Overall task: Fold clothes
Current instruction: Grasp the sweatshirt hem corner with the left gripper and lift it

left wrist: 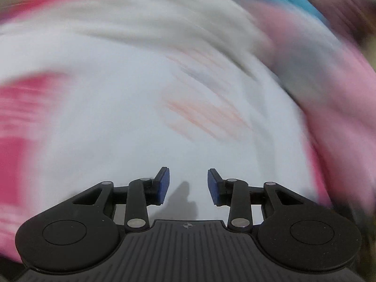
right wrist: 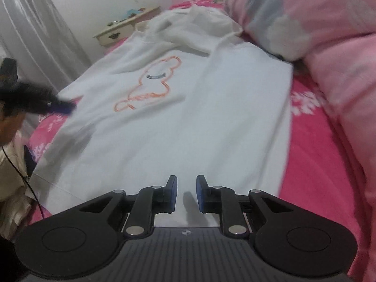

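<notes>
Counted: one white hooded sweatshirt with an orange outline print (right wrist: 178, 108), spread flat. One pink bedsheet with white flowers (right wrist: 312, 145). One pink-and-grey quilt (right wrist: 305, 23), bunched. One cream bedside table (right wrist: 122, 29). Two black two-finger grippers are seen: left gripper (left wrist: 188, 185), right gripper (right wrist: 186, 192).

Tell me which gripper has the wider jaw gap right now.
The left gripper: its blue pads stand clearly farther apart than those of the right gripper. Neither holds the white sweatshirt.

Both wrist views look low across the white garment (right wrist: 178, 122).
</notes>
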The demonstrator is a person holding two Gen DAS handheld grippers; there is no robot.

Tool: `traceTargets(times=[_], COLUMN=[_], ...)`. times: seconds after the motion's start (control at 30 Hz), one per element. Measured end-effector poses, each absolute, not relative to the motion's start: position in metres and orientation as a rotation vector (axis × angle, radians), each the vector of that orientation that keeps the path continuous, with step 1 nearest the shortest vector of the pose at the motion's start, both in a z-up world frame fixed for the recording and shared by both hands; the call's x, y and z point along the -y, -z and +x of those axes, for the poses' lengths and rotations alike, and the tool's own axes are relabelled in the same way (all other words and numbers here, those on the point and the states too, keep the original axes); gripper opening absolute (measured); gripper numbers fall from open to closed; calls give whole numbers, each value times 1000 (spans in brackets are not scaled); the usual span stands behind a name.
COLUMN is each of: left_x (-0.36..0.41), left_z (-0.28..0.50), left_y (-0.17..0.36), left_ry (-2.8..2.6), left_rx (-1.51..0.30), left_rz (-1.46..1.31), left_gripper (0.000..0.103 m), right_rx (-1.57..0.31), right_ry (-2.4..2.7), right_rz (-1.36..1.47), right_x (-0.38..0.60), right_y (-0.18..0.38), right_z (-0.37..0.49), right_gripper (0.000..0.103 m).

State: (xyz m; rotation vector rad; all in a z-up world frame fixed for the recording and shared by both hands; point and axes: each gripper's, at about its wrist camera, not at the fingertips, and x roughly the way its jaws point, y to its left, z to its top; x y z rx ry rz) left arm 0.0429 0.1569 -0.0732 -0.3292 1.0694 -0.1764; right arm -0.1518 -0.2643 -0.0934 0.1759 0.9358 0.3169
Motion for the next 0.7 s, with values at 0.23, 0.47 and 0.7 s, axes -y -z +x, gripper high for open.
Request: traceTargets(times=[0.23, 0.47, 0.7], left_x=[-318, -356, -373], left_z=[111, 135, 149], left_y=[59, 87, 114], left_ry=[-466, -483, -490], left_rx=[-872, -1001, -1088], left_rz=[-3, 83, 118], left_gripper=[46, 61, 55], right_rx=[-999, -1057, -1058], right_ry=[-355, -351, -349], right_rz=[172, 161, 157], right_x=[246, 235, 229], right_y=[105, 116, 115], right_z=[-131, -124, -121], right_gripper=[20, 20, 24])
